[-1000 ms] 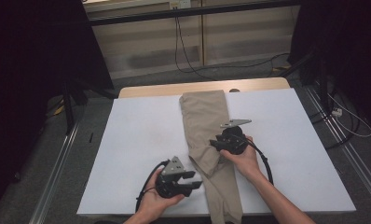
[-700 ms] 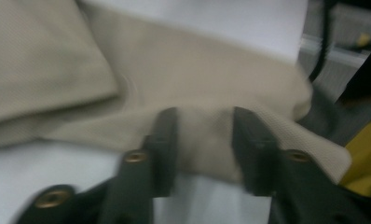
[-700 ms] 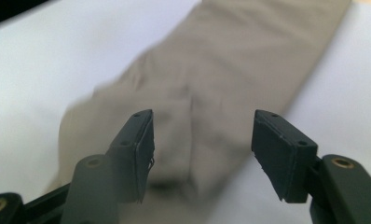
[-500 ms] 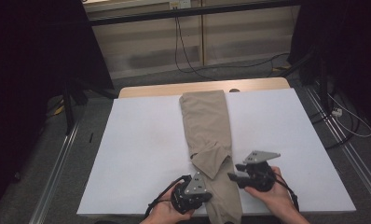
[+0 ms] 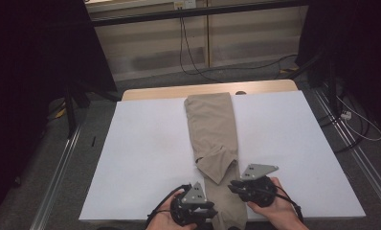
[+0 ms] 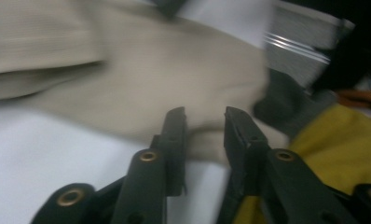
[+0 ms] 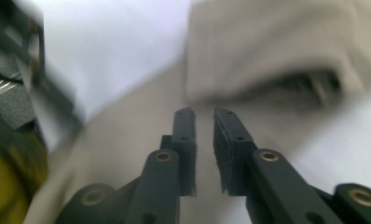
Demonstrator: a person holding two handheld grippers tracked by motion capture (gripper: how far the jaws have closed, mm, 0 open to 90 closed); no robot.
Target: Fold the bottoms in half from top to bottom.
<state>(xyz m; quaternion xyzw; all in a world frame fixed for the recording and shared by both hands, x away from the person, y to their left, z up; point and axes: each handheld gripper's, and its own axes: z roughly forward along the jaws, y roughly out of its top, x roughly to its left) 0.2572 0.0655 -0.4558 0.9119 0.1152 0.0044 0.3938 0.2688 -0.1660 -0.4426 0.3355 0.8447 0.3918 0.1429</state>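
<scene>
We now have both grippers down at the near end of the tan trousers (image 5: 212,129) (lying lengthwise along the white table (image 5: 140,158)): left gripper (image 6: 204,128) reopening slightly, right gripper (image 7: 203,123) narrowing, neither visibly pinching cloth yet, so a fold likely comes next.

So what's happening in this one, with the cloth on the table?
A person works a claw in each hand at the near end of long, folded beige trousers lying lengthwise on a white-covered table. The left claw and right claw flank the near end. The left claw's jaws have just been opening and the right's closing; both show narrow gaps over the fabric, with no clear grip.
</scene>
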